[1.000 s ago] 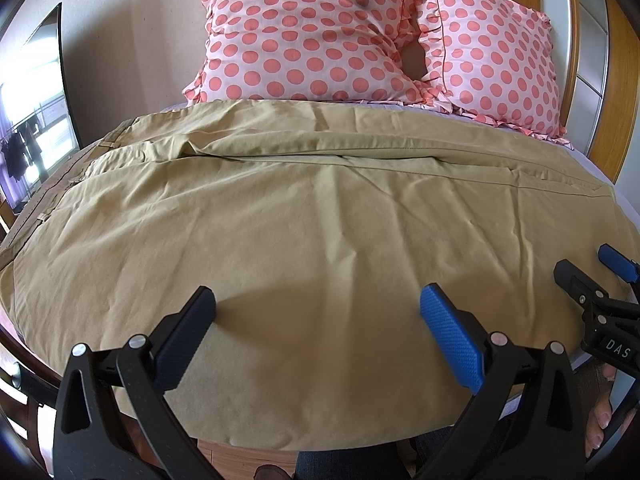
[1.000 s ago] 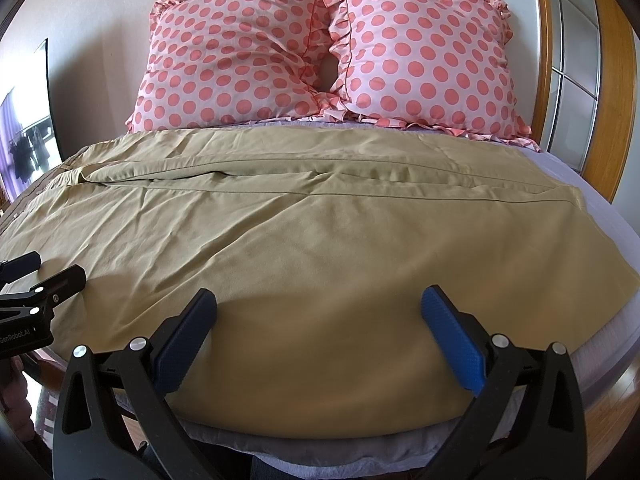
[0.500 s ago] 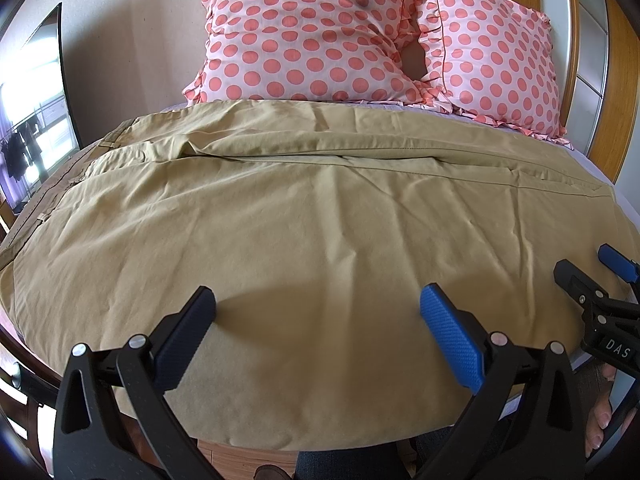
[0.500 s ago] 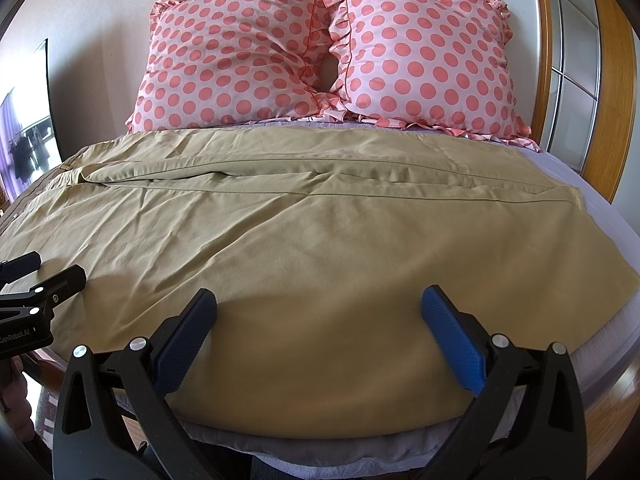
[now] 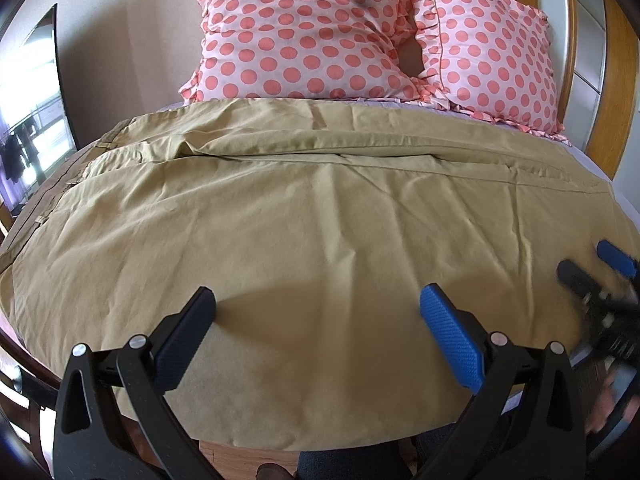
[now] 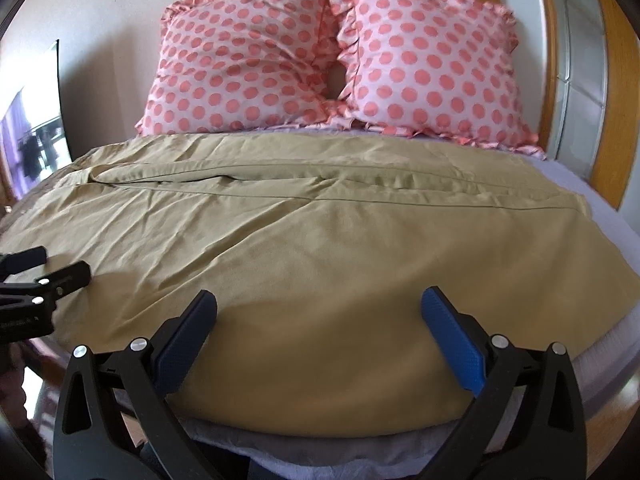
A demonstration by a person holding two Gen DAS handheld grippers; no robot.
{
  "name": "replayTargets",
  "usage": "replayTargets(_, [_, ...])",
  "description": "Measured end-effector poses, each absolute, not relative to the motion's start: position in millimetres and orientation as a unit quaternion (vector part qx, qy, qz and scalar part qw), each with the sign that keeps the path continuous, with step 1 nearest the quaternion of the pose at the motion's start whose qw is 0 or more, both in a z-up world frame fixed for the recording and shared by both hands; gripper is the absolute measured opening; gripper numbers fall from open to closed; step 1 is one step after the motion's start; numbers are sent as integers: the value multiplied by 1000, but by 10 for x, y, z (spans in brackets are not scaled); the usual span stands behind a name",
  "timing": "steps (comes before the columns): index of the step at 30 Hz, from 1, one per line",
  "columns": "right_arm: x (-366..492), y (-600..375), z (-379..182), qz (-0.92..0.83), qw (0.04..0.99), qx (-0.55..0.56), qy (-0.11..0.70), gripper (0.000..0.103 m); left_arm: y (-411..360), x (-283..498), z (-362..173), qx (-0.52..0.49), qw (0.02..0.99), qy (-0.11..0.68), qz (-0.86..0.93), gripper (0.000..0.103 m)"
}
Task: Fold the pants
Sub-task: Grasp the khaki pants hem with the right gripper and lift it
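Khaki pants (image 5: 320, 232) lie spread flat across the bed, waistband at the left, legs running right; they also show in the right wrist view (image 6: 320, 248). My left gripper (image 5: 316, 316) is open and empty, just above the near edge of the pants. My right gripper (image 6: 318, 316) is open and empty over the near edge further right. The right gripper shows blurred at the right edge of the left wrist view (image 5: 592, 276). The left gripper shows at the left edge of the right wrist view (image 6: 44, 268).
Two pink polka-dot pillows (image 5: 304, 36) (image 6: 432, 68) lean against the wall at the head of the bed. A lilac sheet (image 6: 608, 216) covers the mattress. A wooden frame (image 6: 616, 112) stands at the right. A mirror or window (image 5: 28, 120) is at the left.
The right gripper has shifted forward and slightly up over the pants, blurred in motion. The left gripper has barely moved. The pants lie as before.
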State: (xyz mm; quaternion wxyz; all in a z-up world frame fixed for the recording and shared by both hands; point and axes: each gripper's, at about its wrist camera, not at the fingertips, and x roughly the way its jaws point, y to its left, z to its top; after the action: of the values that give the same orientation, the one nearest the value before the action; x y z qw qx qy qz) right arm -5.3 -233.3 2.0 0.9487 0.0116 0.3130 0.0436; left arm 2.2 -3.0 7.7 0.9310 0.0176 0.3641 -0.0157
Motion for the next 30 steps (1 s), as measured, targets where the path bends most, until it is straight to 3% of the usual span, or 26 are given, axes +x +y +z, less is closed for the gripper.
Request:
replayTargets(5, [298,-2890,824,-22,958,40,283,102,69,66,120,9,931,364,-27,101])
replayTargets(9, [1235,-3480,1047,-109,934,71,332,102,98,67,250,-5,940,339,-44,101])
replayTargets(11, [1772,-3833,958,-149,912,110,367,72,102,89,309,-10,943,328,-58,101])
replayTargets(13, [2304,-4163,797,-193,881,153,403,61,104,106,351,-6,946,317,-67,101])
replayTargets(18, [3117,-4705,392,-281,814,243,447,59,127,158,382,3,951,300,-76,101])
replayTargets(24, [3450,-4808,90,-351,793,195,458,53,170,284,299,0,947,312,-77,101])
replayTargets(27, [3322,-4869,39,-341,811,193,433,29,190,280,287,-7,947,311,-81,101])
replayTargets(28, [3269,-4922,17,-342,816,198,421,17,195,285,284,-10,947,312,-82,101])
replayTargets(30, [3160,-5058,-16,-332,824,220,403,10,203,294,284,-18,945,315,-81,101])
